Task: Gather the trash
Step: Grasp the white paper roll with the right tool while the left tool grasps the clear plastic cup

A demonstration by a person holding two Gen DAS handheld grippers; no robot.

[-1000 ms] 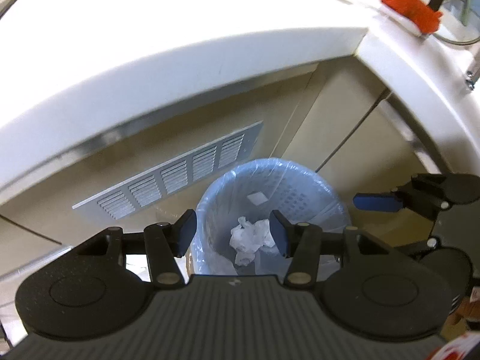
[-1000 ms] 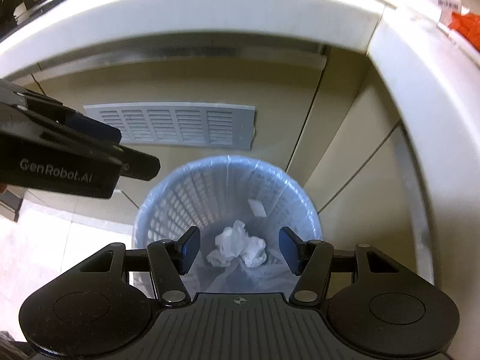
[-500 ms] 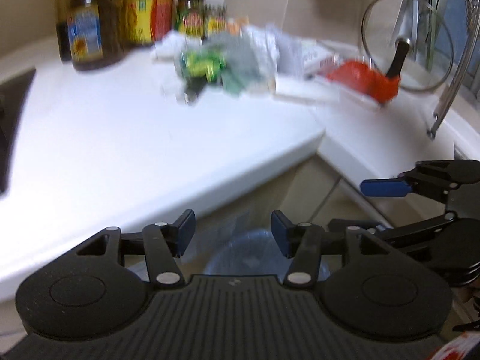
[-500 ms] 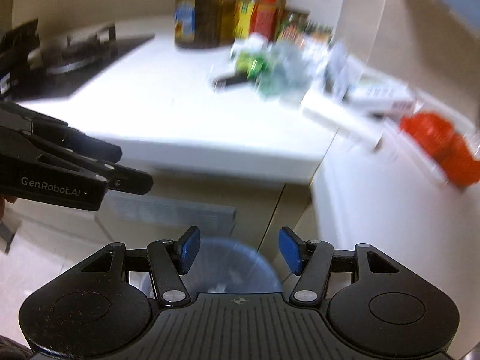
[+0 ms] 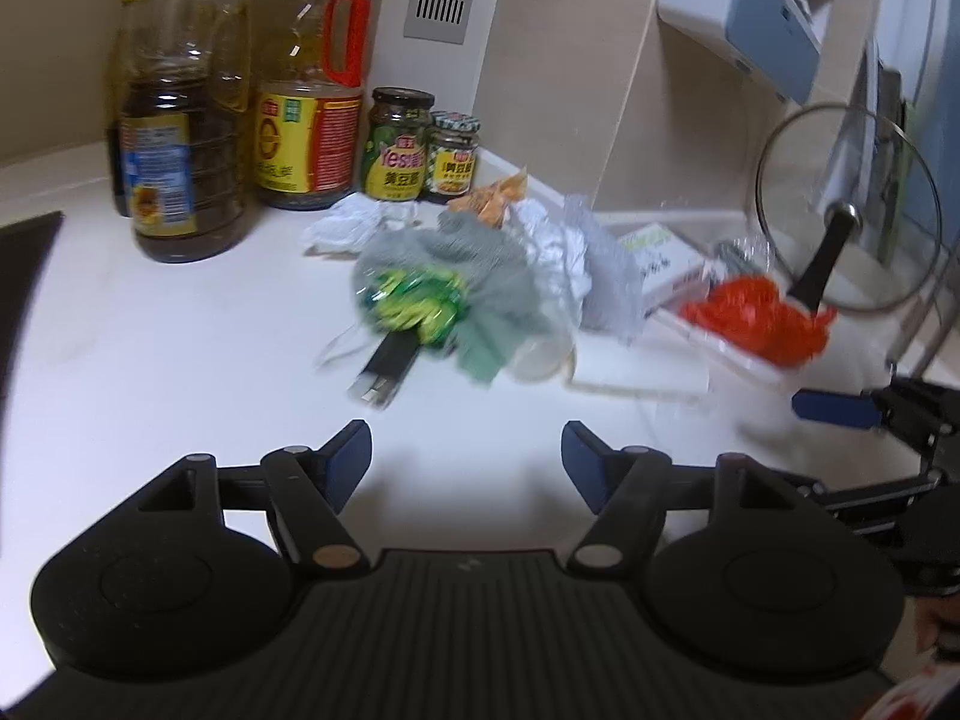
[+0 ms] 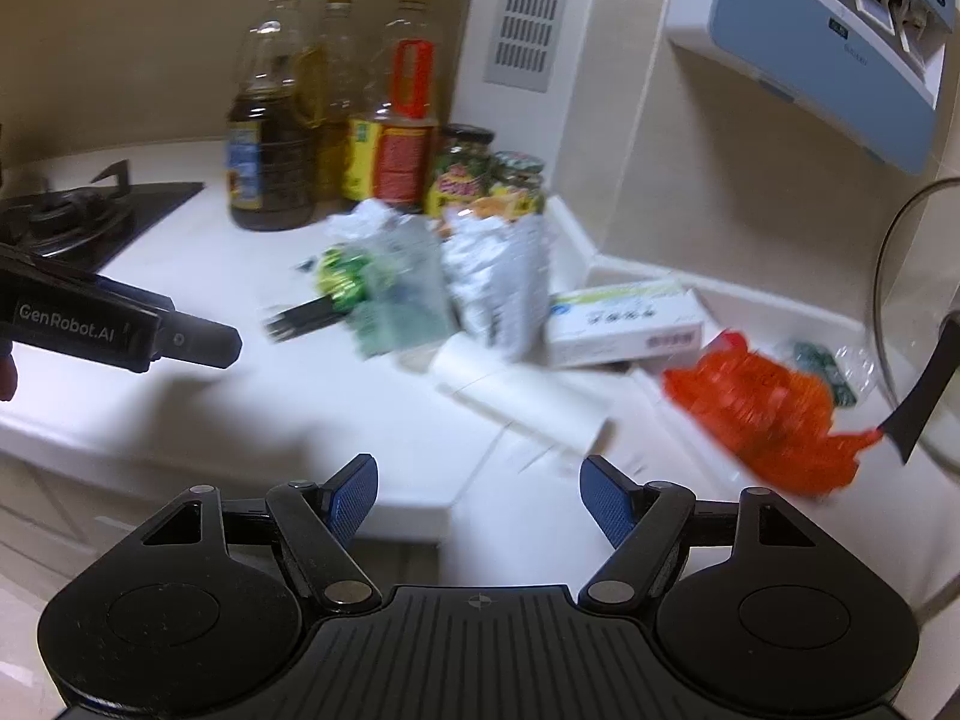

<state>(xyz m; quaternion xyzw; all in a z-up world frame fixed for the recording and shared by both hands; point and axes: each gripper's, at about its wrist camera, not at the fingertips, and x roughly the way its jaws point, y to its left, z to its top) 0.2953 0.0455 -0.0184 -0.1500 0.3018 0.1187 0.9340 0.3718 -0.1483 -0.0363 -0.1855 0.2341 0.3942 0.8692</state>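
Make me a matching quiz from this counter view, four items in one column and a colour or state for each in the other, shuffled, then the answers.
Column one:
1. crumpled plastic bag
2. shiny wrapper
3. oil bottle handle
4. left gripper

Column two:
A. green and yellow
B. jaws apart, holding nothing
C. orange-red, lying by the glass lid
D. red, upright on a clear bottle

Pairs: 1-C, 2-A, 3-D, 4-B
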